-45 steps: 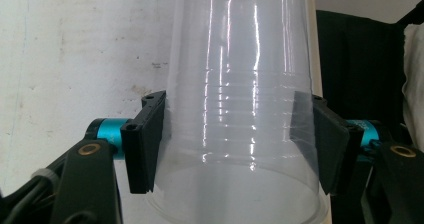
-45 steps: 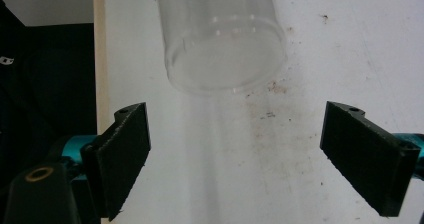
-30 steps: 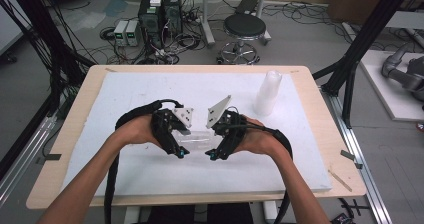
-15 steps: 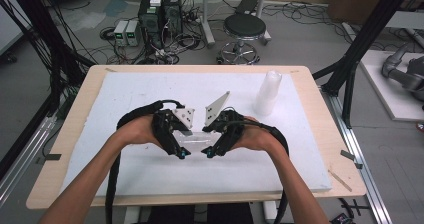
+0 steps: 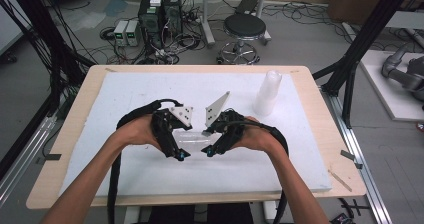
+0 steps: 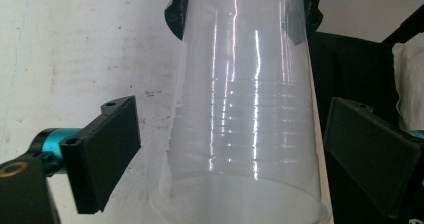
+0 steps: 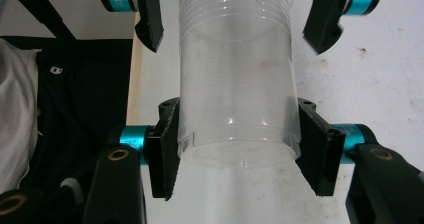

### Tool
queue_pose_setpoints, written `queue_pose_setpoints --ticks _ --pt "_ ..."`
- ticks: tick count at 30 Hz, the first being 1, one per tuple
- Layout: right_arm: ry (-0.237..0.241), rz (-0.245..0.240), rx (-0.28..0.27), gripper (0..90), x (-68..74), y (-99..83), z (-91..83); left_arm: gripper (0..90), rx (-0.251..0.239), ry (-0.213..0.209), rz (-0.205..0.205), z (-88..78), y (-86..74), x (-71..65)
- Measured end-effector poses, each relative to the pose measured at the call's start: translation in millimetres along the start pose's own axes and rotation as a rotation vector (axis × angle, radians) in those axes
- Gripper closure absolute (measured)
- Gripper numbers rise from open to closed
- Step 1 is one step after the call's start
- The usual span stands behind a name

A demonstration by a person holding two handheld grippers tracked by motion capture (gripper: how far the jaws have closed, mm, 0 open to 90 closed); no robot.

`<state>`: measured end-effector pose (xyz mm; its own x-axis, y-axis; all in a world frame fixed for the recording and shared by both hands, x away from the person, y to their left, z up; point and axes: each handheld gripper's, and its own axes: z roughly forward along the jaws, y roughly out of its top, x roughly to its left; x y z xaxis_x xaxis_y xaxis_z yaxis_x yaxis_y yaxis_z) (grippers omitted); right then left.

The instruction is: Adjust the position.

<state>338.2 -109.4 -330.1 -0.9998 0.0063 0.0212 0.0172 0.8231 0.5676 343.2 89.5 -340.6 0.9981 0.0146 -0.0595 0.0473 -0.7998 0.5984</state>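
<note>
The right fingers are clamped on the closed end of the clear cup, having just been closing, while the left fingers have just been opening and now stand apart on either side of the wide end, off the plastic. The scene is borne by a wooden table, most of which is covered by a white board; a stack of like cups is stood near the board's far right corner, well apart from the work. The cup is held lying level above the middle of the board, between the left gripper and the right gripper. From here the whole weight is judged to be carried at one end only, so the wide end could be let sag, or the cup could be twisted out of the pads if the right hand is tilted. Thin plastic is easily crushed or cracked if the squeeze is tightened further. The open left pads could be caught on the rim as they are drawn away, and the cup pulled loose. A dropped cup would likely be rolled across the board and might be sent off the near edge.
</note>
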Motion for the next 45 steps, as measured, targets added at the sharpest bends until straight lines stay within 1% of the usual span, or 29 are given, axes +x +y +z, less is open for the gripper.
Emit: queue_pose_setpoints --ticks 2,6,8,10,11,12,13,14,15,16,17,18,19,21,23,24,26,27,28,29,30,31,32,33,34,35,37,38,45 --pt "-0.004 0.003 0.000 43.1 -0.2 -0.4 -0.2 6.3 -0.011 0.003 -0.010 -0.4 -1.3 0.4" --pt "-0.006 0.005 -0.004 43.1 -1.2 -1.3 -1.2 6.3 -0.037 0.019 0.006 -5.3 -2.4 0.0" --pt "-0.015 0.005 -0.019 43.0 -1.0 -3.3 -2.4 6.3 -0.111 0.032 0.013 -11.1 -8.2 -1.9" --pt "-0.021 0.019 -0.052 43.0 0.3 -9.2 -4.9 6.3 -0.231 0.023 0.010 -16.3 -20.4 -5.6" --pt "-0.018 0.023 -0.073 43.0 0.6 -13.5 -5.9 6.3 -0.274 0.042 0.019 -18.3 -26.7 -7.6" --pt "-0.018 0.023 -0.073 43.0 0.6 -13.5 -5.9 6.3 -0.274 0.042 0.019 -18.3 -26.7 -7.6" --pt "-0.021 0.037 -0.117 43.0 1.8 -22.3 -7.6 6.3 -0.342 0.074 0.017 -20.4 -39.3 -10.7" --pt "-0.023 0.045 -0.138 43.0 2.0 -26.5 -7.9 6.3 -0.342 0.074 0.017 -20.4 -39.3 -10.7" --pt "-0.027 0.053 -0.161 43.0 2.7 -30.5 -8.2 6.3 -0.402 0.099 -0.001 -21.0 -50.4 -12.0" --pt "-0.027 0.053 -0.161 43.0 2.7 -30.5 -8.2 6.3 -0.402 0.099 -0.001 -21.0 -50.4 -12.0" --pt "-0.019 0.061 -0.214 43.0 4.3 -37.5 -8.0 6.3 -0.430 0.111 -0.016 -20.7 -55.2 -12.7" --pt "-0.019 0.061 -0.214 43.0 4.3 -37.5 -8.0 6.3 -0.453 0.112 -0.024 -20.6 -59.5 -12.6" --pt "-0.030 0.071 -0.256 42.9 6.0 -43.2 -7.2 6.3 -0.504 0.118 -0.039 -20.1 -66.3 -13.3" --pt "-0.031 0.080 -0.287 42.9 7.5 -48.5 -6.1 6.3 -0.556 0.119 -0.049 -19.6 -70.6 -14.5" --pt "-0.030 0.087 -0.310 42.9 8.7 -52.8 -4.5 6.3 -0.586 0.138 -0.046 -19.6 -74.0 -16.1" --pt "-0.030 0.087 -0.310 42.9 8.7 -52.8 -4.5 6.3 -0.586 0.138 -0.046 -19.6 -74.0 -16.1" --pt "-0.036 0.088 -0.346 42.9 10.1 -56.9 -3.4 6.3 -0.629 0.145 -0.051 -18.1 -77.6 -17.0" --pt "-0.038 0.086 -0.370 42.9 10.3 -58.0 -3.2 6.3 -0.629 0.145 -0.051 -18.1 -77.6 -17.0" --pt "-0.038 0.086 -0.370 42.9 10.3 -58.0 -3.2 6.3 -0.639 0.146 -0.052 -17.2 -78.8 -17.1" --pt "-0.033 0.088 -0.411 42.8 10.6 -60.1 -2.9 6.3 -0.659 0.151 -0.056 -15.2 -80.8 -17.9" --pt "-0.026 0.096 -0.434 42.8 10.7 -61.3 -2.7 6.3 -0.659 0.151 -0.056 -15.2 -80.8 -17.9" --pt "-0.028 0.102 -0.456 42.8 10.7 -62.4 -2.4 6.4 -0.686 0.151 -0.054 -13.0 -83.3 -18.3" --pt "-0.028 0.102 -0.456 42.8 10.7 -62.4 -2.4 6.3 -0.686 0.151 -0.054 -13.0 -83.3 -18.3" --pt "-0.027 0.102 -0.493 42.8 10.6 -64.5 -1.3 6.3 -0.702 0.147 -0.060 -11.7 -84.4 -18.7" --pt "-0.030 0.105 -0.504 42.8 10.6 -65.5 -0.7 6.3 -0.739 0.142 -0.066 -8.0 -86.2 -19.5" --pt "-0.034 0.101 -0.519 42.8 10.2 -66.5 0.1 6.4 -0.739 0.142 -0.066 -8.0 -86.2 -19.5" --pt "-0.025 0.098 -0.544 42.8 10.9 -68.6 1.6 6.4 -0.794 0.142 -0.065 -0.5 -88.7 -21.0" --pt "-0.025 0.092 -0.558 42.8 10.7 -69.4 2.4 6.3 -0.806 0.146 -0.066 2.3 -89.2 -21.2" --pt "-0.015 0.059 -0.637 42.8 11.7 -73.7 5.7 6.3 -0.833 0.142 -0.059 9.5 -85.5 -21.8"
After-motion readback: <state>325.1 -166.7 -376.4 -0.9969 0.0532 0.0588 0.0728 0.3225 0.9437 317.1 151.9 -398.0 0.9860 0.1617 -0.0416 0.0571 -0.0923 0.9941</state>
